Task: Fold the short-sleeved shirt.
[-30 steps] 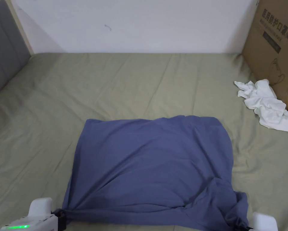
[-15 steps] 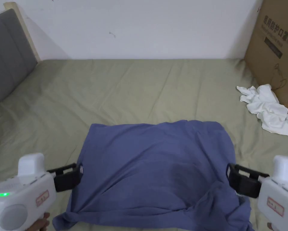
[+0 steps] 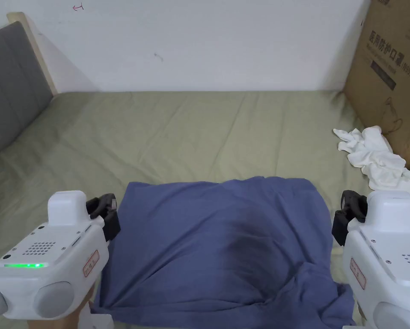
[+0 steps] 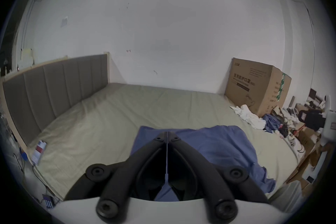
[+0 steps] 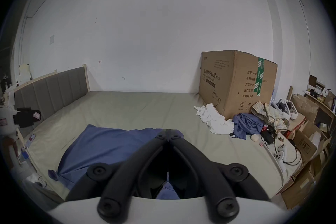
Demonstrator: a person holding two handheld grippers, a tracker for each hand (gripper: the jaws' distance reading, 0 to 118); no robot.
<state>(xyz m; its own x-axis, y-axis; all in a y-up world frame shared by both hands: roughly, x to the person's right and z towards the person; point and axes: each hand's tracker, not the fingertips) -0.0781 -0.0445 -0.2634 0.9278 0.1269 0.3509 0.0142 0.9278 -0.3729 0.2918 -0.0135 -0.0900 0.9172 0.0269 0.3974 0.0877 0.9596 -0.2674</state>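
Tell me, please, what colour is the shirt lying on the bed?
The shirt is plain blue, without pattern; the head view shows it best.

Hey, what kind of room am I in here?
Probably a bedroom doubling as storage: a bed with an olive sheet, a grey padded headboard, and a large cardboard box beside a heap of clothes.

Plain blue shirt (image 3: 225,240) on olive-green sheet (image 3: 191,133); white crumpled cloth (image 3: 379,158), brown cardboard box (image 3: 392,73), grey headboard (image 3: 7,81).

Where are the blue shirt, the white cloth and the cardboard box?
blue shirt (image 3: 217,240), head view, middle of its top layer.
white cloth (image 3: 377,156), head view, crumpled centre.
cardboard box (image 5: 234,80), right gripper view, side face.
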